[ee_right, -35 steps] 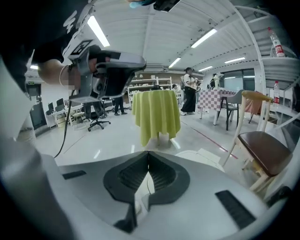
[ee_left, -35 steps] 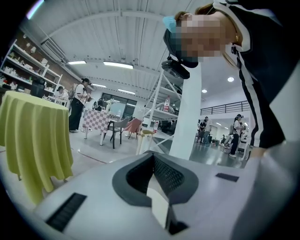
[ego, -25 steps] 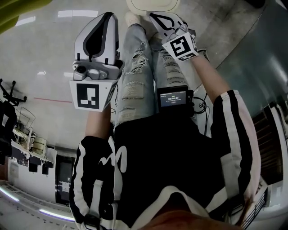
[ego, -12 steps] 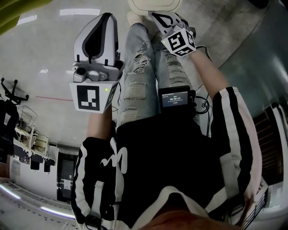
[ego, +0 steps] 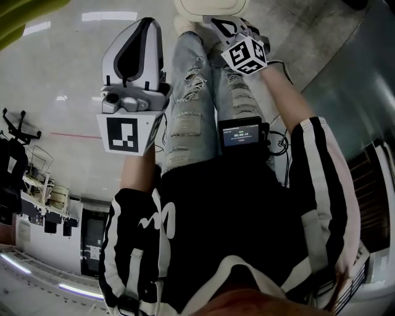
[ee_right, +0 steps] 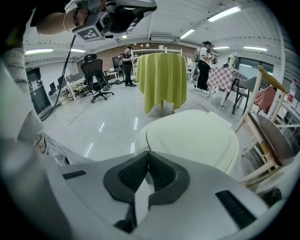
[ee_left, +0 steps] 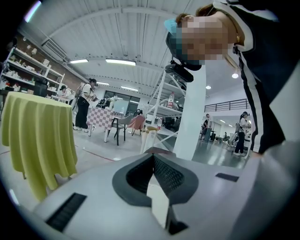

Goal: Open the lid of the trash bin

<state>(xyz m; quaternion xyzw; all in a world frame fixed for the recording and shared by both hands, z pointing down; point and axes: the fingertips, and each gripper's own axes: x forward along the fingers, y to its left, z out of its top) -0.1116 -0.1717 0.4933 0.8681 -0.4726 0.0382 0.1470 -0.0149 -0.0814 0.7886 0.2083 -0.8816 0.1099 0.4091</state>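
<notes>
The trash bin (ee_right: 192, 138) is cream, rounded, and its lid lies flat and closed; it stands on the floor right ahead of my right gripper (ee_right: 149, 152). In the head view only the bin's near edge (ego: 210, 5) shows at the top, beyond the person's shoes. My right gripper (ego: 214, 22) hovers just short of that edge, jaws shut with nothing between them. My left gripper (ego: 147, 22) hangs to the left over bare floor, away from the bin. Its jaws (ee_left: 153, 157) are shut and empty, and the bin does not appear in the left gripper view.
A round table under a yellow cloth (ee_right: 161, 79) stands behind the bin. A wooden chair (ee_right: 267, 136) is close on the bin's right. A black office chair (ee_right: 96, 77) and several people are farther back. A small screen unit (ego: 241, 133) hangs at the person's waist.
My right gripper has edged forward toward the bin and its marker cube has turned. The left gripper has barely moved.
</notes>
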